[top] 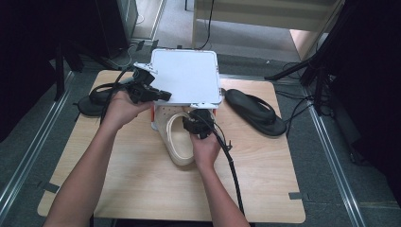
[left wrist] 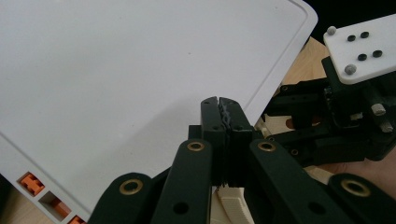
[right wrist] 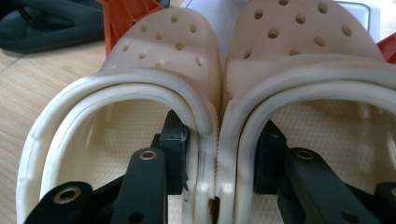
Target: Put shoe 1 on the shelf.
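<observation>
While left tongs (left wrist: 223, 109) pinch the white lid (left wrist: 140, 70), right tongs (right wrist: 219, 149) clamp both cream clogs (right wrist: 187, 93) together.

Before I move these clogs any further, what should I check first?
1. Grip on the pair: the right claw has one jaw inside each of the cream clogs, pinching their adjoining walls. Ok.
2. Clogs aligned: side by side, toes level. Ok.
3. Path straight up: the white lid overlaps their toes in the high view. Probably not ok.
4. Left claw: shut at the lid, but whether it truly holds the lid: cannot tell.
5. Black sandal on the right and black sandal on the left: apart from the clogs. Ok.
6. Room in the orange box: cannot tell.
</observation>
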Tool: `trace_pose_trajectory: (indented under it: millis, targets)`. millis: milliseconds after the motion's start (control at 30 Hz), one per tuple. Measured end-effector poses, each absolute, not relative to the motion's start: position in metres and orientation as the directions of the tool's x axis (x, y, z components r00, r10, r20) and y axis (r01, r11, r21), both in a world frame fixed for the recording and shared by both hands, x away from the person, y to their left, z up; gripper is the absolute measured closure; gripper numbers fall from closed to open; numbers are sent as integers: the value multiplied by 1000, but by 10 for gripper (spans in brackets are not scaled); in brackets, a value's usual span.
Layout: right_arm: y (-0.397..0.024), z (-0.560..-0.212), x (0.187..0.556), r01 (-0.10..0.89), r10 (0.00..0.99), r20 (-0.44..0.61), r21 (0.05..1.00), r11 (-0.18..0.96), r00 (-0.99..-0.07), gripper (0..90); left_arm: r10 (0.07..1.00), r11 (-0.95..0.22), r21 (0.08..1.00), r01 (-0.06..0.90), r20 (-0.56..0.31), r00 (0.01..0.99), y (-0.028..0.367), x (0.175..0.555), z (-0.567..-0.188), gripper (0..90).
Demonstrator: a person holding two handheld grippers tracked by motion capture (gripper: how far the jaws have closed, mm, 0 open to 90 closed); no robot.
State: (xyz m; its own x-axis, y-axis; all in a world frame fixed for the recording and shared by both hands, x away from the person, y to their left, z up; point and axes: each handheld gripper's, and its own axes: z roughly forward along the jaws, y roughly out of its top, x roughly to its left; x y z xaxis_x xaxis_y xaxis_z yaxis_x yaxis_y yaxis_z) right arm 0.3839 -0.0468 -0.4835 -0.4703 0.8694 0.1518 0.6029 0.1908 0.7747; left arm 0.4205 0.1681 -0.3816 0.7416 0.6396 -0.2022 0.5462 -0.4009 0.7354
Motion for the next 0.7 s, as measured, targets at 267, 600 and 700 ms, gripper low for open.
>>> trace_pose_trajectory:
  millis: [267,600,700]
  targets:
    - [-48,-486,382,603,857,156,771,205,-492,538,638,-403,735,545,-201,743,168,420,-382,900]
    - [-57,-479,369,587,844,154,780,215,-514,496,638,-401,736,546,-204,743,168,420,-382,900]
    - [-63,-475,362,579,839,160,788,208,-520,496,639,-400,736,546,-203,742,168,420,-382,900]
